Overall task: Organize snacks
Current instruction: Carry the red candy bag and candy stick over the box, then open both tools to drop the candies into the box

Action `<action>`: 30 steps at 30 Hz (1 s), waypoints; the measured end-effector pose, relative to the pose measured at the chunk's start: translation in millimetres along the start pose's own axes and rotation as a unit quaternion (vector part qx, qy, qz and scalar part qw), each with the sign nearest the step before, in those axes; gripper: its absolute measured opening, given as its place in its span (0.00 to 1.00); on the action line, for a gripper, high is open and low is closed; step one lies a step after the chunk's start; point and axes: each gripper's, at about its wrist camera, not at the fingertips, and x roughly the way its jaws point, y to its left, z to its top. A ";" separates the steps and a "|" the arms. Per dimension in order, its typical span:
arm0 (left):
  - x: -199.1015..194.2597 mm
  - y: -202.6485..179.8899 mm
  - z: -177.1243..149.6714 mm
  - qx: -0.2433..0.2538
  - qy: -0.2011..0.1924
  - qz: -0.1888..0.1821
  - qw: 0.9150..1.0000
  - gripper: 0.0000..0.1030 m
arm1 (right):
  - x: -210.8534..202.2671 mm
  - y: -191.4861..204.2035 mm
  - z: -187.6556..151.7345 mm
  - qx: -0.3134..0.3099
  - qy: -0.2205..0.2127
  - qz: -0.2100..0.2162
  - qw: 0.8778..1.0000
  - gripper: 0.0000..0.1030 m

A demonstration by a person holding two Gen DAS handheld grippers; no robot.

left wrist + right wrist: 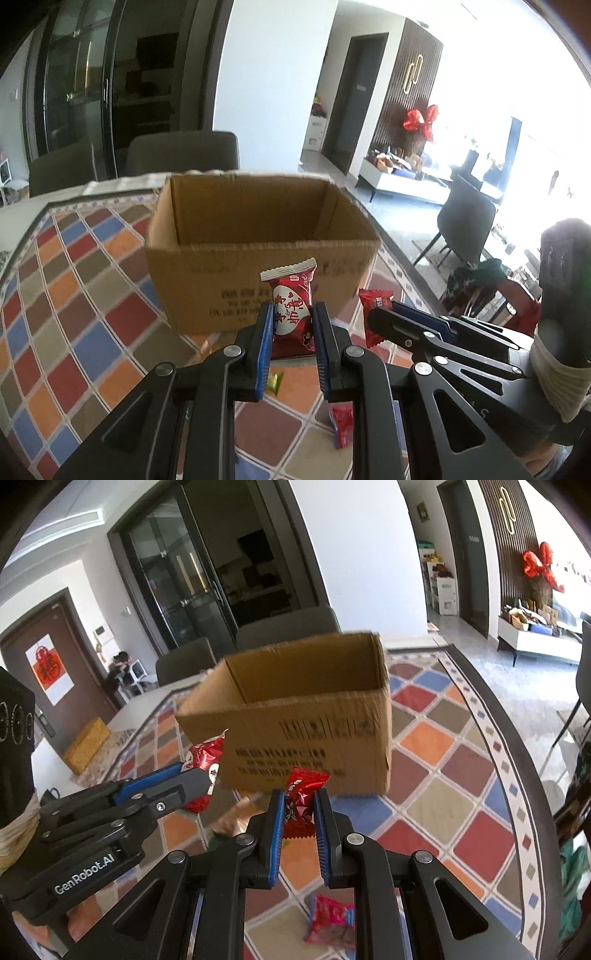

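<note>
An open brown cardboard box (258, 236) stands on the checkered tablecloth; it also shows in the right wrist view (306, 709). My left gripper (293, 321) is shut on a dark red and white snack packet (291, 314), held upright just before the box's near wall. My right gripper (299, 808) is shut on a bright red snack packet (301, 801), also before the box. Each gripper shows in the other's view: the right gripper (376, 317) and the left gripper (210, 775).
Loose snacks lie on the tablecloth (74, 295) below the grippers: a red packet (341, 424), a small green candy (275, 382), a pink-red packet (330, 919). Grey chairs (184, 151) stand behind the table. The table edge (524, 775) curves at the right.
</note>
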 end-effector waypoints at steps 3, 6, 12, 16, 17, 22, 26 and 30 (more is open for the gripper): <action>-4.0 2.6 11.7 0.002 -0.011 0.004 1.000 0.21 | -1.3 4.5 13.8 -0.003 -0.011 0.004 1.000 0.17; -7.0 5.2 23.8 0.003 -0.020 0.009 1.000 0.21 | -0.7 8.0 27.2 -0.006 -0.019 0.007 1.000 0.17; -3.1 17.2 45.9 -0.001 -0.025 0.018 1.000 0.21 | 3.2 13.6 53.8 -0.012 -0.035 0.008 0.999 0.17; 1.3 23.5 59.9 0.001 -0.025 0.026 0.999 0.21 | 6.2 16.2 71.8 -0.018 -0.044 0.005 0.999 0.17; 3.2 25.1 64.2 0.001 -0.025 0.029 0.999 0.21 | 7.9 16.6 76.5 -0.020 -0.045 0.003 0.999 0.17; 15.2 33.2 77.5 0.006 -0.017 0.038 0.999 0.21 | 21.7 15.7 92.8 -0.025 -0.040 -0.005 0.999 0.17; 31.0 42.8 88.3 0.005 -0.004 0.041 0.999 0.21 | 35.4 17.2 100.5 -0.034 -0.030 -0.014 0.999 0.17; 44.1 50.7 97.7 0.003 0.007 0.045 0.999 0.21 | 48.0 16.7 107.1 -0.040 -0.021 -0.025 0.999 0.17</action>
